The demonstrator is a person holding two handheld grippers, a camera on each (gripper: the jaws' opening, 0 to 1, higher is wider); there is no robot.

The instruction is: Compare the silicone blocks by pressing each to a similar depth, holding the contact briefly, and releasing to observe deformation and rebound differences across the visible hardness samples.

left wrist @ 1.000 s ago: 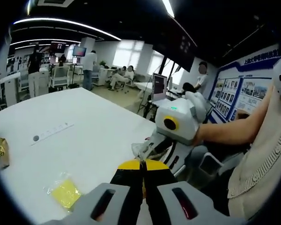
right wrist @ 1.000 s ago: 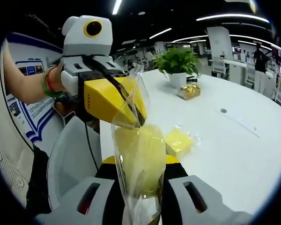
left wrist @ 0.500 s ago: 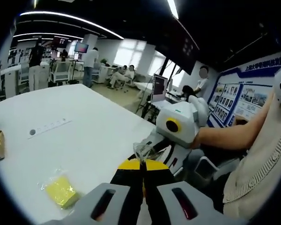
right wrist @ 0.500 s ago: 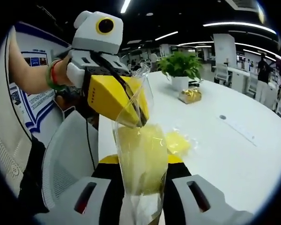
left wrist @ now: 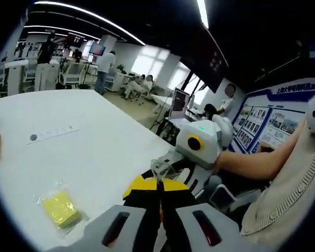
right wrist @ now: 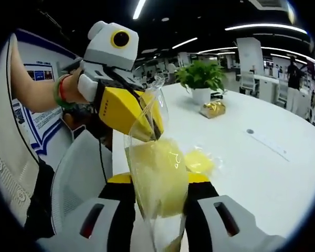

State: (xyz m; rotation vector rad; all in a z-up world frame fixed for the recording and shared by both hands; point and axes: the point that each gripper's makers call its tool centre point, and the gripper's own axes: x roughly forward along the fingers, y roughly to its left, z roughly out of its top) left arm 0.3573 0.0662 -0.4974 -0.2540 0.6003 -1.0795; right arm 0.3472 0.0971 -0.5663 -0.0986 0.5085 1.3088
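Note:
A clear plastic bag [right wrist: 156, 157] with a yellow silicone block [right wrist: 160, 181] inside is held upright between both grippers, off the white table's [right wrist: 252, 163] edge. My right gripper [right wrist: 160, 184] is shut on the bag's lower part around the block. My left gripper [right wrist: 151, 130] reaches in from the left and pinches the bag's top edge. In the left gripper view, my left gripper [left wrist: 158, 184] is shut on the crumpled bag edge [left wrist: 160, 169], with the right gripper [left wrist: 173, 167] just beyond. A second bagged yellow block [left wrist: 59, 206] [right wrist: 199, 160] lies on the table.
A potted plant [right wrist: 202, 76] and a gold-wrapped item [right wrist: 212, 108] stand at the table's far end. A white socket strip [left wrist: 50, 135] is set in the tabletop. A grey chair [right wrist: 79, 178] sits by the table edge. People stand and sit in the office behind.
Both views have shifted slightly with the hands. Both grippers keep their hold on the bag. The bagged block on the table has not moved.

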